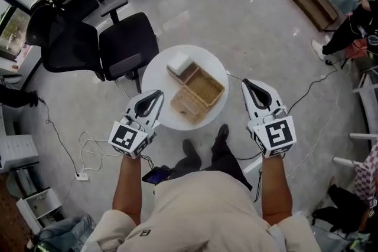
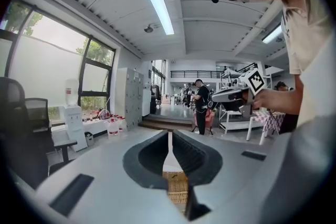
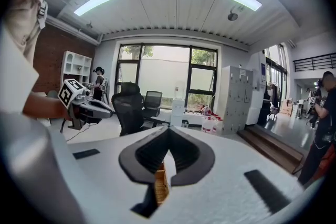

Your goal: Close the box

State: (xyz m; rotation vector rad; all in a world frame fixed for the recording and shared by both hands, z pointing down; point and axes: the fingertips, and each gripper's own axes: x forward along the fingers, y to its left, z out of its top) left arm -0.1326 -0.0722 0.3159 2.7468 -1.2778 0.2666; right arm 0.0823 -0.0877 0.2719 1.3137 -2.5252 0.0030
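Observation:
A wicker box (image 1: 205, 87) stands open on the round white table (image 1: 158, 77), its lid (image 1: 187, 106) folded back flat toward me. A white block (image 1: 178, 61) lies at the box's far corner. My left gripper (image 1: 158, 93) hovers at the table's left edge, beside the lid, shut and empty. My right gripper (image 1: 245, 83) hangs just right of the table, also shut with nothing held. In the left gripper view the closed tips (image 2: 169, 134) point over the wicker (image 2: 177, 186). A strip of wicker (image 3: 161, 186) shows below the closed tips (image 3: 168, 128) in the right gripper view.
Two black office chairs (image 1: 127, 44) stand left of the table. Cables and a power strip (image 1: 81, 176) lie on the floor at left. My feet (image 1: 220, 137) are under the table's near edge. A seated person (image 1: 354, 20) is at the far right.

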